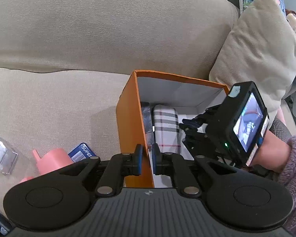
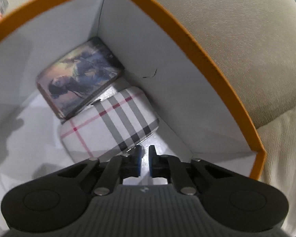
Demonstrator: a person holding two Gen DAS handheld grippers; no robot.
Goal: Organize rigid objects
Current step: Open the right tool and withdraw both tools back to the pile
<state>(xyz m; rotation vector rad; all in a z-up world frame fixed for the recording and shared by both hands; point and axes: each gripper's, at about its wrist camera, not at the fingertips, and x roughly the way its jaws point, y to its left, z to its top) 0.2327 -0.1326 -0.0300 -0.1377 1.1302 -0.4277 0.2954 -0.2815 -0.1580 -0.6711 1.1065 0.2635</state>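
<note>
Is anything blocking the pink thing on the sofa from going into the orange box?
The pink thing lies outside the orange box, left of its wall. The left gripper pinches that wall, and the right gripper reaches inside. Floor beside the plaid case looks bare.

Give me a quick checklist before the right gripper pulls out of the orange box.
1. Left gripper shut on box wall: ok.
2. Right gripper holds nothing: ok, narrow gap between fingers.
3. Plaid case lying on box floor: ok.
4. Picture tin beside plaid case: ok, whether touching cannot tell.
5. Pink item and clear box packed: not ok, still on sofa.
</note>
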